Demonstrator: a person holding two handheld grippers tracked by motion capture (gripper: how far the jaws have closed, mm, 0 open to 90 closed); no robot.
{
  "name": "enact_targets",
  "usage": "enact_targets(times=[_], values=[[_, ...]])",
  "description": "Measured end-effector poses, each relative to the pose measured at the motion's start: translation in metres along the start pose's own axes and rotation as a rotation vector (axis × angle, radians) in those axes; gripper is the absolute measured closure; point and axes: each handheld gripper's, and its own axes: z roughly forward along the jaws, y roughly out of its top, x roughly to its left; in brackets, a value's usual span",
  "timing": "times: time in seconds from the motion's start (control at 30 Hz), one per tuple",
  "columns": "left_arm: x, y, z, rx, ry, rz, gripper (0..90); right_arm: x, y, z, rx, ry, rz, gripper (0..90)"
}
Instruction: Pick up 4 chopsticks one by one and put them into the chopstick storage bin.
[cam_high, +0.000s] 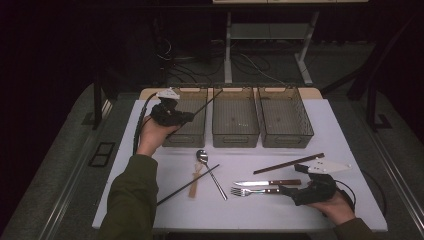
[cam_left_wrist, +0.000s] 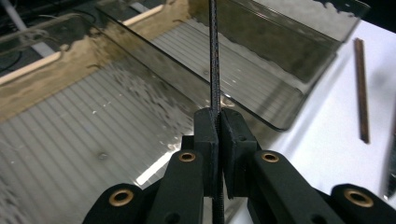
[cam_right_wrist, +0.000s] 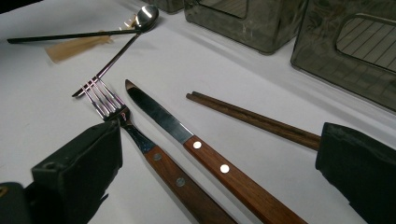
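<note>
Left tongs (cam_left_wrist: 218, 140) pinch black chopstick (cam_left_wrist: 214, 56) | right tongs (cam_right_wrist: 219, 158) straddle fork (cam_right_wrist: 140, 140), knife (cam_right_wrist: 205, 154)

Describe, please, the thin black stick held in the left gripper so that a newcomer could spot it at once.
Start at the three smoky bins along the table's far edge; the left bin has the left gripper at its front. Pinched in its shut jaws is a black chopstick, slanting up over the bin. Its twin lies on the table; the third stick is brown.
</note>
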Motion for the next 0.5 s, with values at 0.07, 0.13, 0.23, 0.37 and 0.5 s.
enact_targets(times=[0.07, 0.13, 0.23, 0.37, 0.5], values=[[0.006, 0.003, 0.0, -0.001, 0.012, -0.002, 85.0, 0.0, 0.0, 0.0, -0.001, 0.0, -0.001, 0.8], [0.011, 0.005, 0.001, -0.001, 0.029, -0.013, 84.9, 0.0, 0.0, 0.0, 0.0, 0.001, 0.002, 0.8], [0.019, 0.007, 0.003, -0.004, 0.05, -0.019, 84.9, 0.0, 0.0, 0.0, 0.0, 0.001, 0.001, 0.8], [0.027, 0.006, 0.008, 0.006, 0.084, -0.045, 84.9, 0.0, 0.0, 0.0, -0.001, 0.001, 0.003, 0.8], [0.033, 0.002, 0.014, 0.041, 0.132, -0.039, 84.9, 0.0, 0.0, 0.0, 0.001, 0.003, 0.003, 0.8]])
